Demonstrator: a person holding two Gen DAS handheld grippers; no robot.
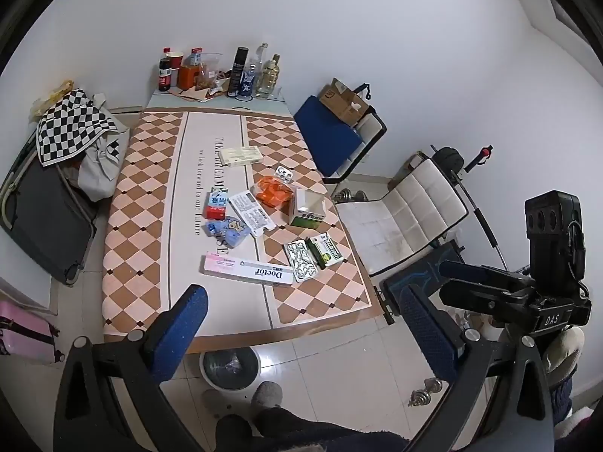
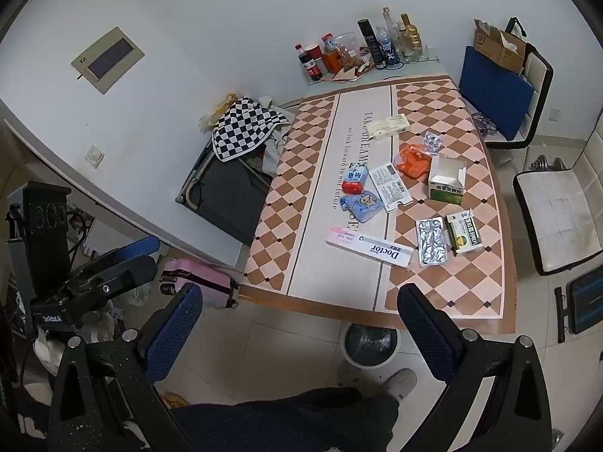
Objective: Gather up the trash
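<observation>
Scene: a counter [image 1: 150,203] with a checked pink and brown cloth is seen from above in both wrist views, with litter scattered over its middle.
Left hand-held gripper [image 1: 301,335]: seen at the bottom of the left wrist view, its blue-padded fingers spread wide, nothing between them, held above the floor short of the counter's near edge.
Right hand-held gripper [image 2: 301,335]: seen at the bottom of the right wrist view, likewise spread wide and empty, short of the counter's near edge.
Toothpaste box [image 1: 248,268]: a long white and pink box marked "Doctor", lying flat nearest the near edge, lower centre of the frame.
Pill sheet [image 1: 301,260]: a silver blister sheet just right of the toothpaste box, beside a small green box [image 1: 328,251].
Open carton [image 1: 308,208]: white and green, its top flaps open, right of centre.
Orange wrapper [image 1: 273,190]: crumpled, just left of the open carton.
Paper slip [image 1: 250,214]: a printed white label at the centre.
Red and blue carton [image 1: 216,203]: left of the paper slip, with a blue cartoon packet [image 1: 228,230] just below it.
Flat pale box [image 1: 241,156]: farther back, upper centre.
Bin [image 1: 230,369]: a round white bin with a dark liner on the tiled floor, partly under the counter's near edge.
Bottles [image 1: 241,71]: a cluster of bottles and jars along the counter's far edge by the wall.
</observation>
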